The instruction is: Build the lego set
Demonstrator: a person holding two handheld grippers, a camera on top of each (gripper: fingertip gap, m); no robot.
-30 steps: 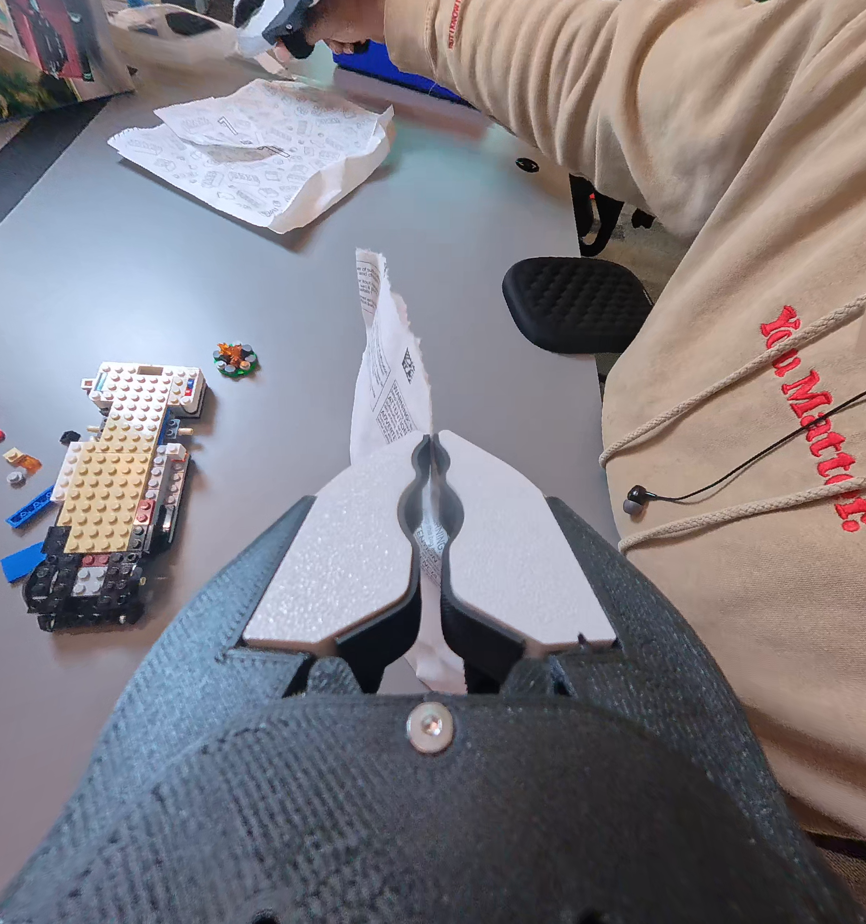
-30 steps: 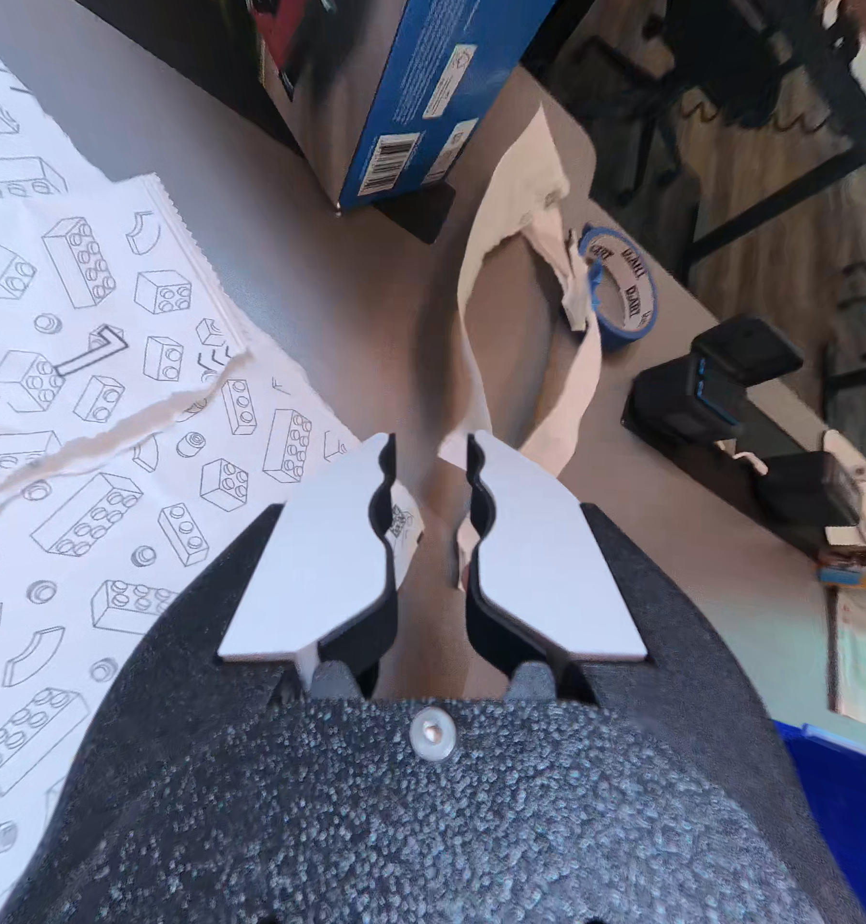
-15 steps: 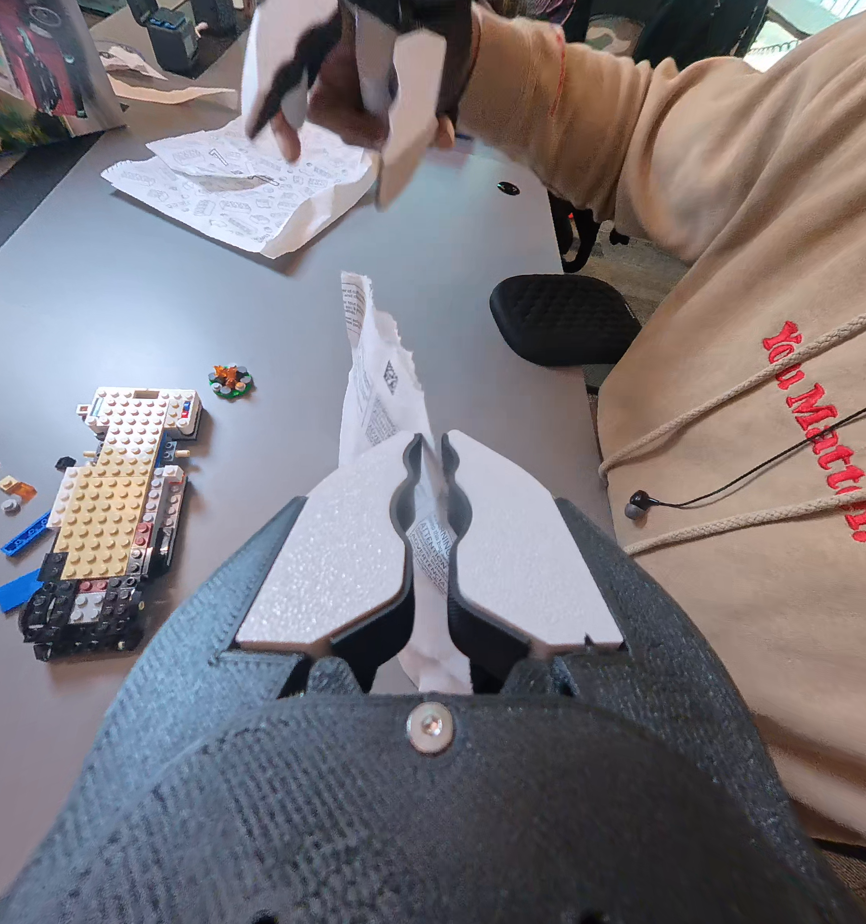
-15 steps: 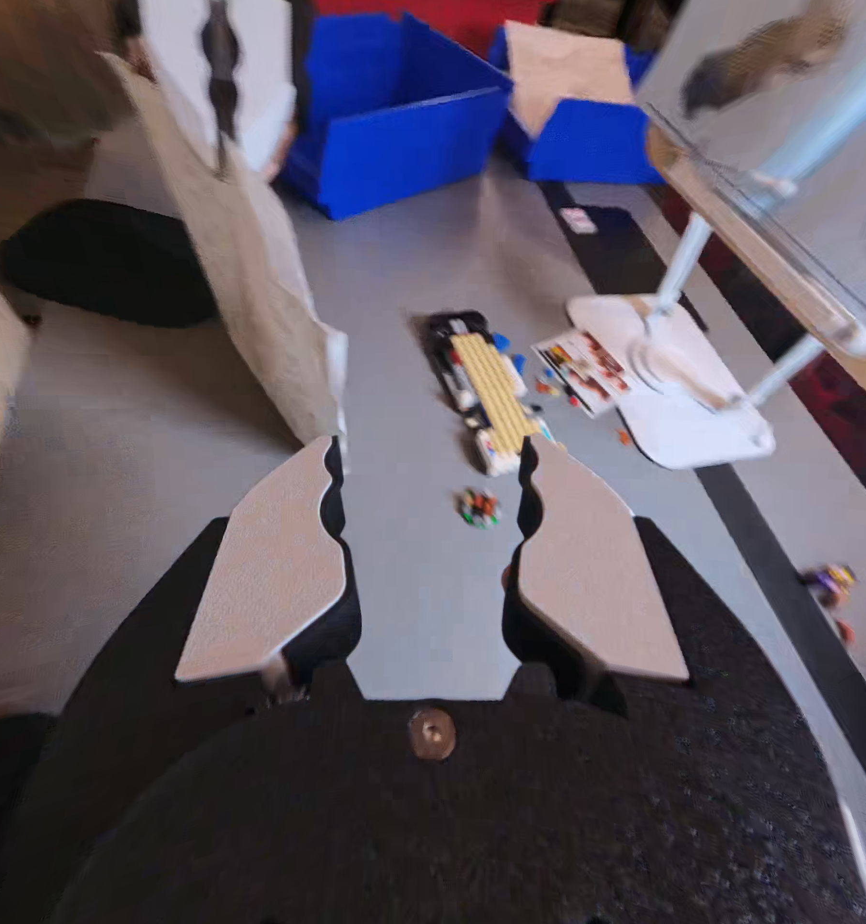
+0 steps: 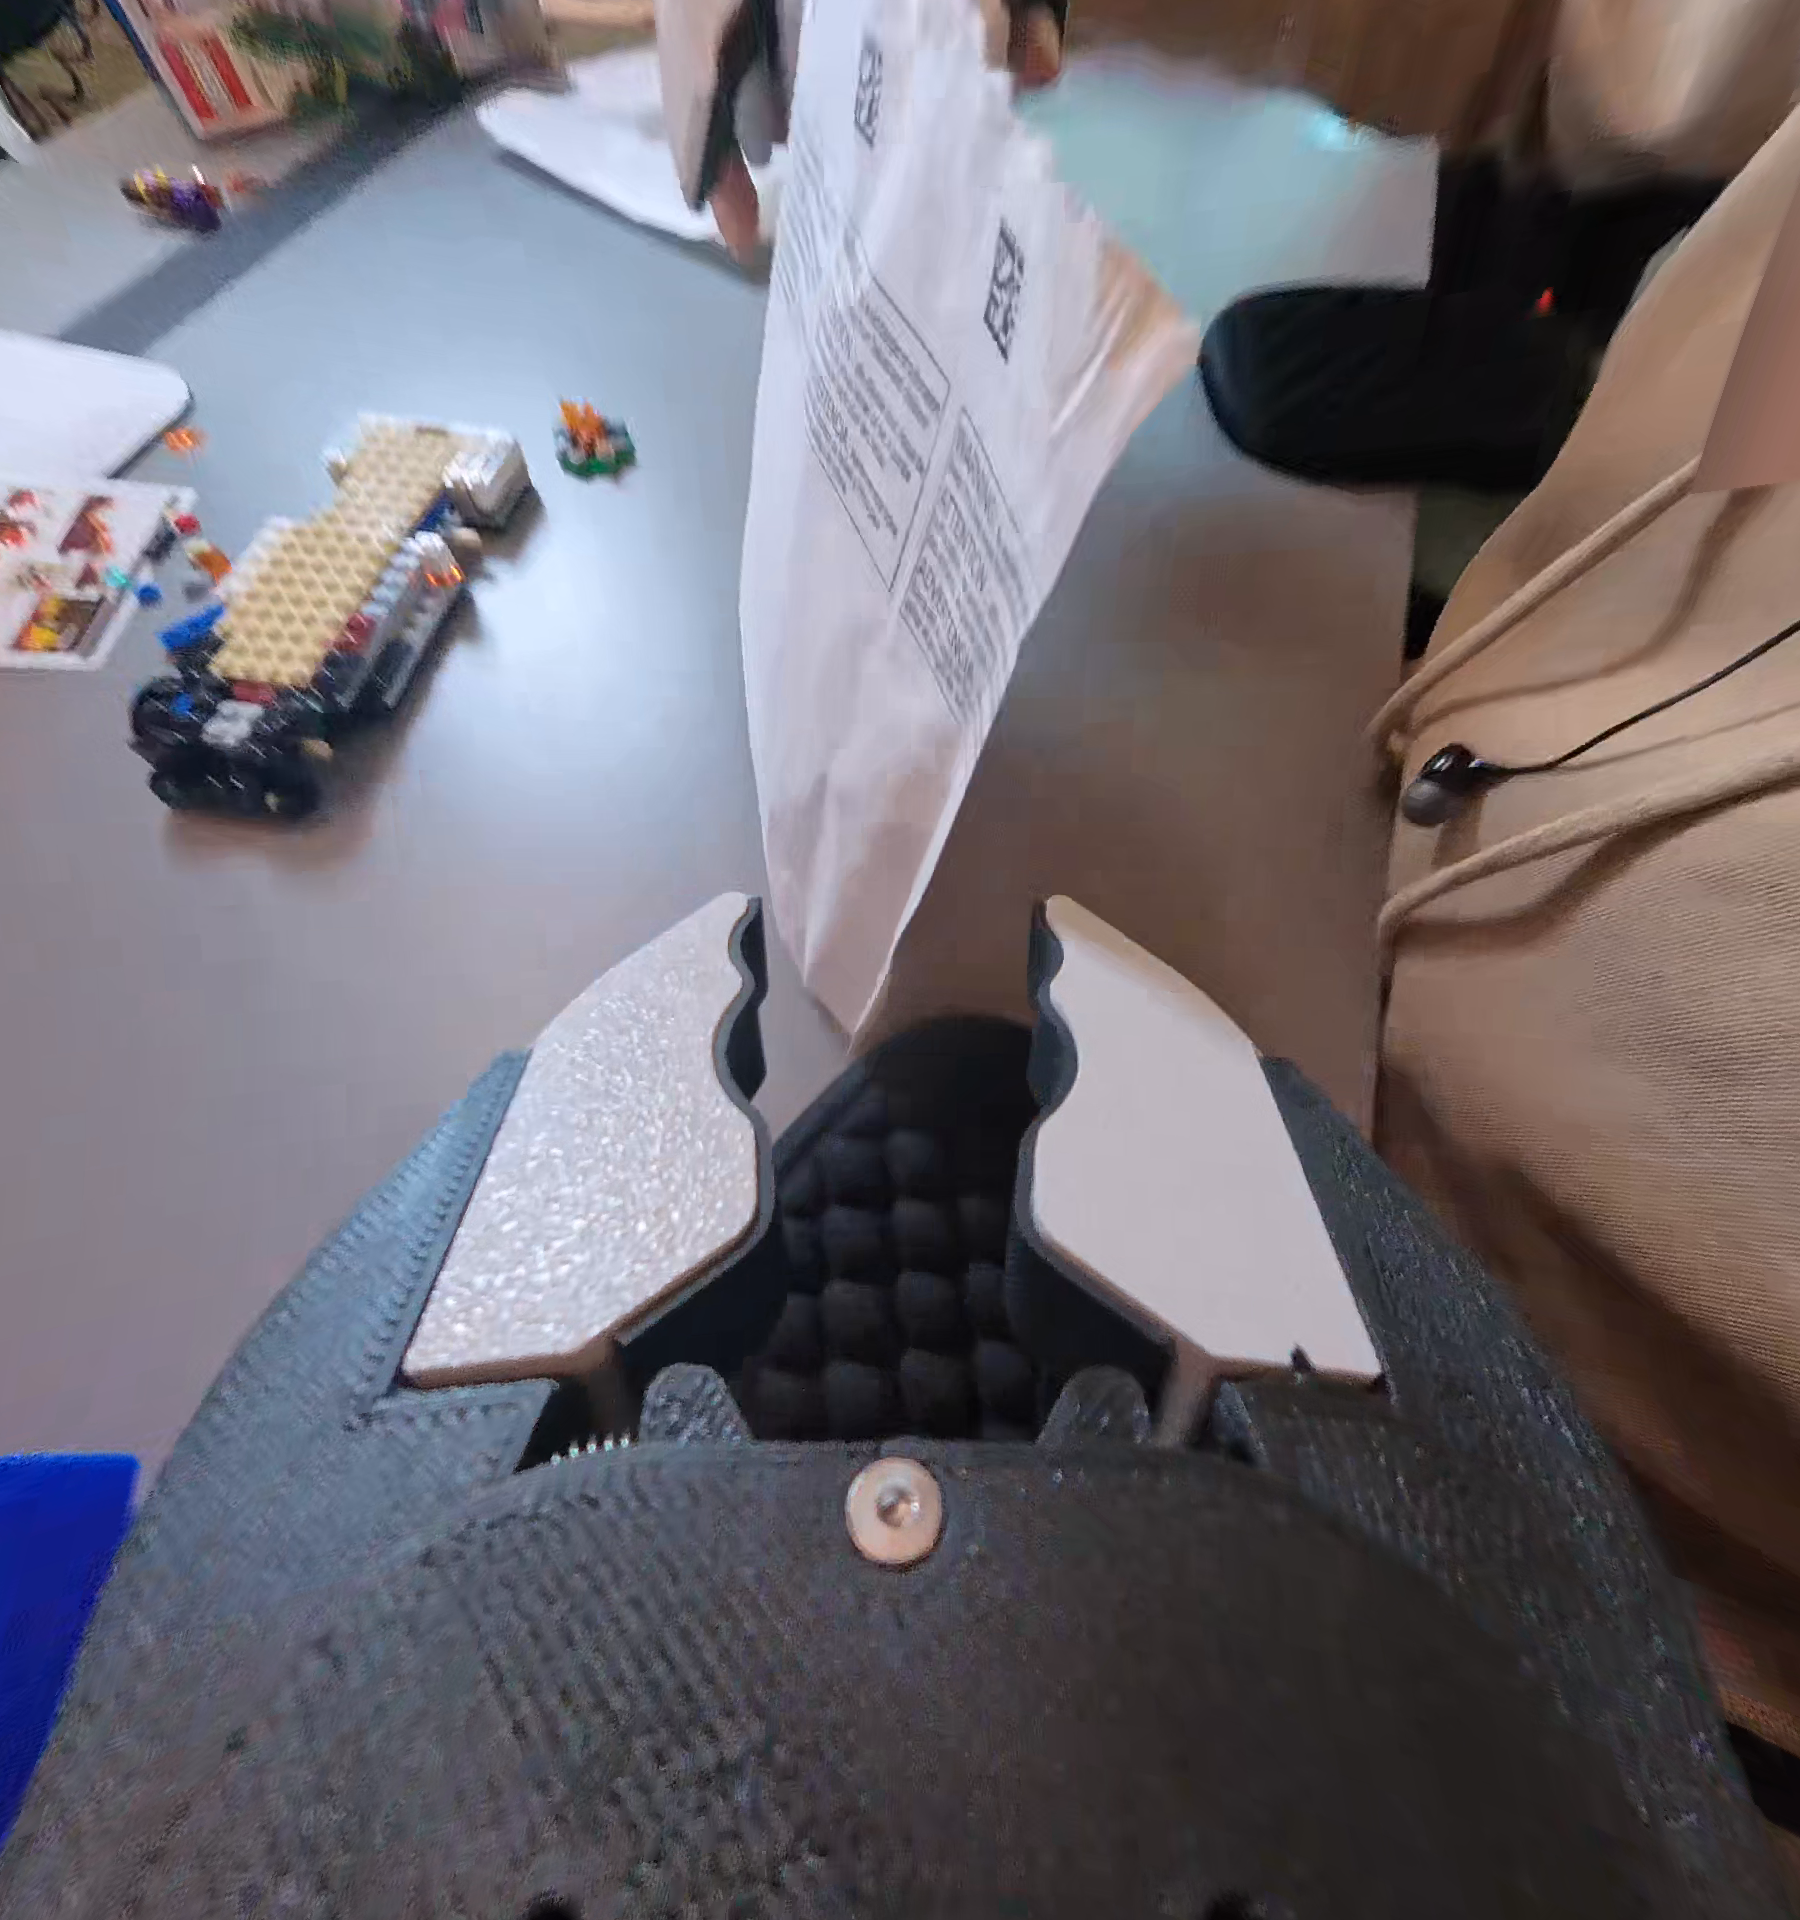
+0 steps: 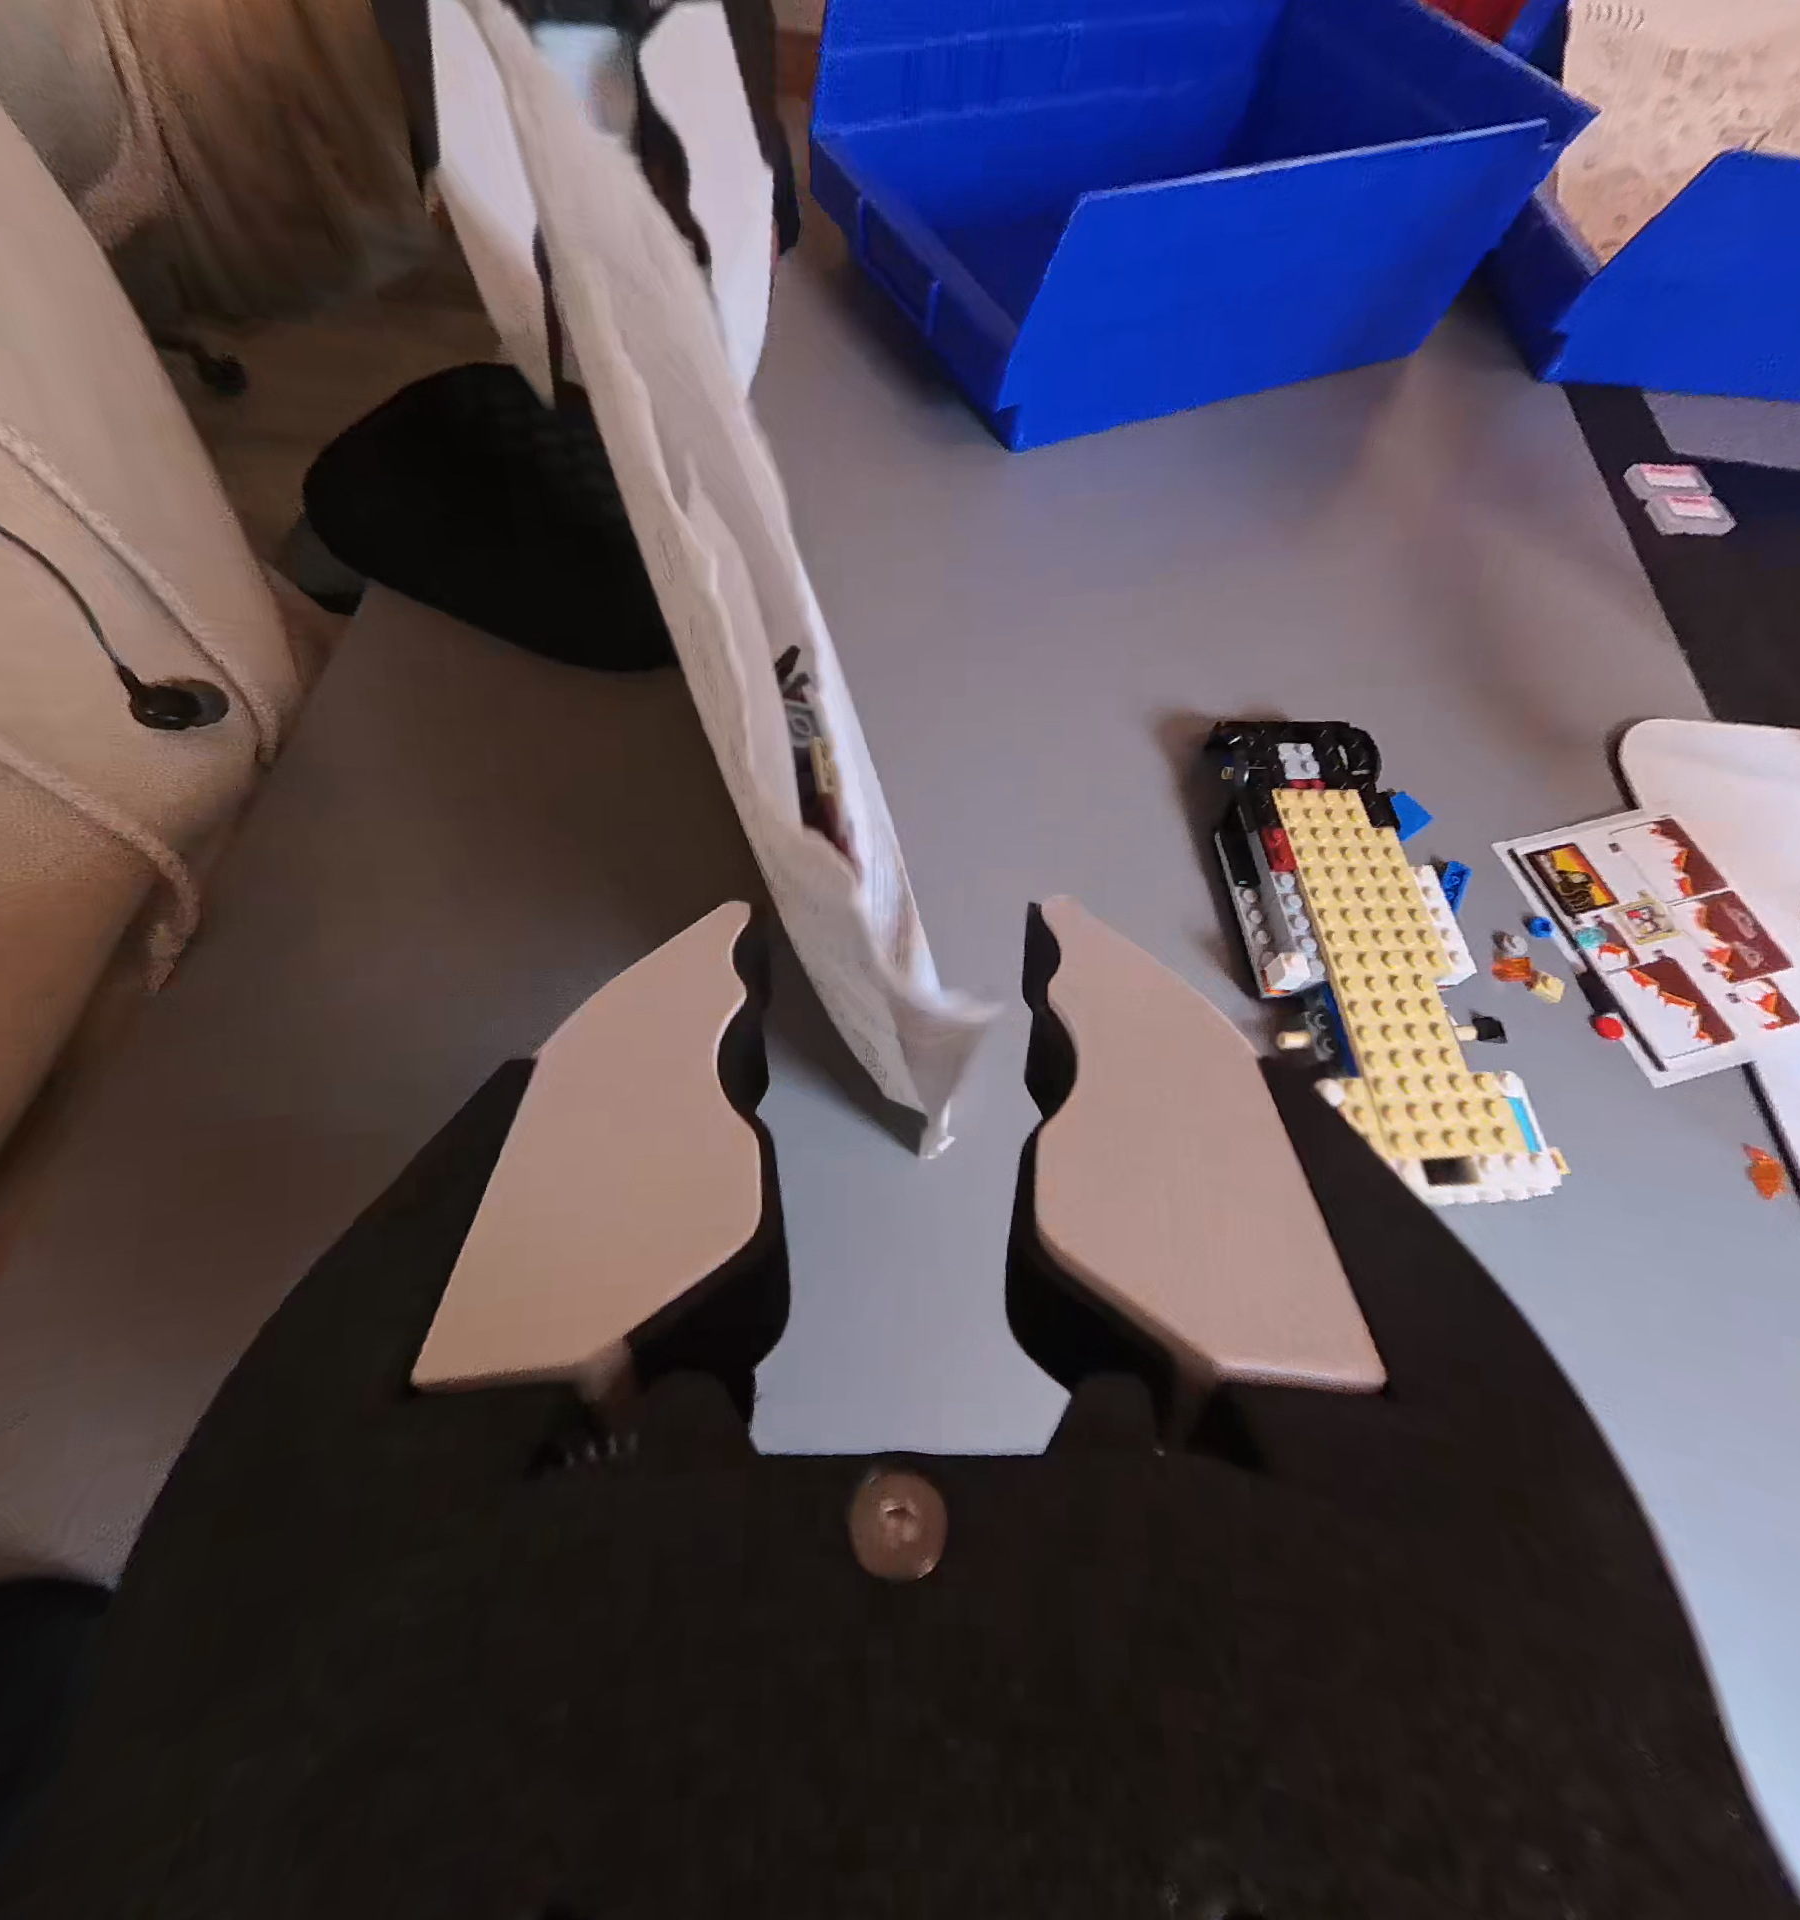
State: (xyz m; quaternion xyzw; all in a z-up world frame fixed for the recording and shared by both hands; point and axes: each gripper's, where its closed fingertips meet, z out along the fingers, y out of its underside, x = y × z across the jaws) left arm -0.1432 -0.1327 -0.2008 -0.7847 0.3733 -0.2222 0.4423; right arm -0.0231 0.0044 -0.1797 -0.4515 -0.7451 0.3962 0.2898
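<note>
A white paper bag (image 5: 875, 520) with printed panels stretches through the air between my two grippers. My left gripper (image 5: 896, 914) is open. The bag's lower corner hangs between its fingers, close to the left finger and well clear of the right one, above a black chair armrest (image 5: 906, 1195). My right gripper (image 6: 891, 920) is open. The bag's (image 6: 730, 582) other end lies between its fingertips, with a small gap at the right finger (image 6: 1135, 1091). Bricks show inside the bag. A tan and black brick model (image 6: 1374, 956) lies on the grey table (image 6: 1083, 623) to the right.
The model (image 5: 324, 592), a sticker sheet (image 5: 34, 561) and a small green and orange piece (image 5: 592, 442) lie to the left. Blue bins (image 6: 1239, 239) stand at the back. Loose small bricks and the sticker sheet (image 6: 1685, 935) lie beside a white base (image 6: 1758, 790). A person in a beige hoodie (image 5: 1602, 935) sits close. Tip to tip, the grippers are about 20 cm apart.
My left gripper was shut on the bag and has opened; the bag now sits loose between its fingers. My right gripper swung round from the torn paper and now has the bag's end between its fingers.
</note>
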